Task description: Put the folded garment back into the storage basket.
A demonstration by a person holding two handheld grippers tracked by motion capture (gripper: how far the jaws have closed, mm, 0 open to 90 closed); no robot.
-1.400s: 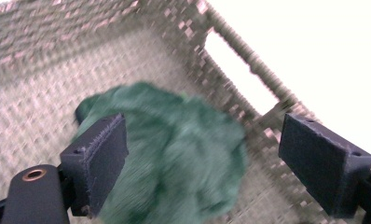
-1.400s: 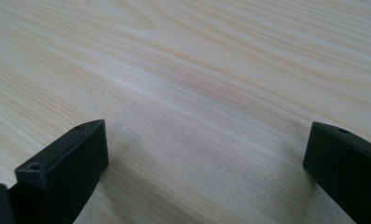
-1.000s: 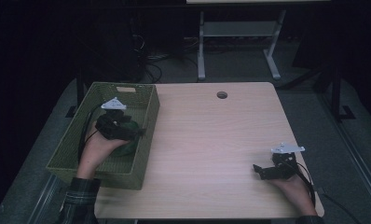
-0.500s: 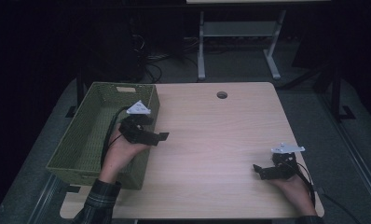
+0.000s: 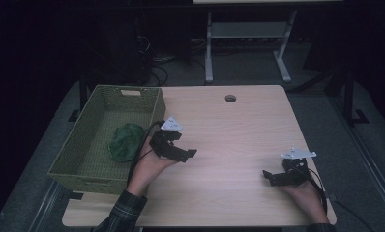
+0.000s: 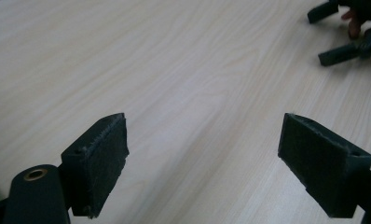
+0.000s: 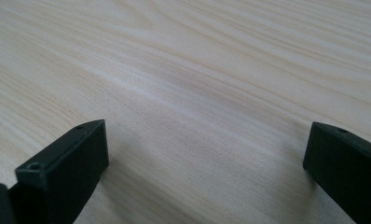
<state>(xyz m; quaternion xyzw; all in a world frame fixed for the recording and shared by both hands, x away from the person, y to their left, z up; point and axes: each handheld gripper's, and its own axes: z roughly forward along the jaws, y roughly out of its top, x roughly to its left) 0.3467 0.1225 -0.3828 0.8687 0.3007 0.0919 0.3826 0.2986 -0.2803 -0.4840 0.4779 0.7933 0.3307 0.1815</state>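
basket (image 5: 147, 99): 1 green cloth (image 5: 124, 142) (crumpled) | left claw (image 5: 183, 153), right claw (image 5: 269, 177): wide open, empty

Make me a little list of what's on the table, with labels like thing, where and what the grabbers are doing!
basket: olive green, at the table's left edge
green cloth: crumpled inside the basket
left gripper: open, holding nothing, over bare wood just right of the basket
right gripper: open, holding nothing, near the table's right front corner
table: light wood, with a round hole near the far edge
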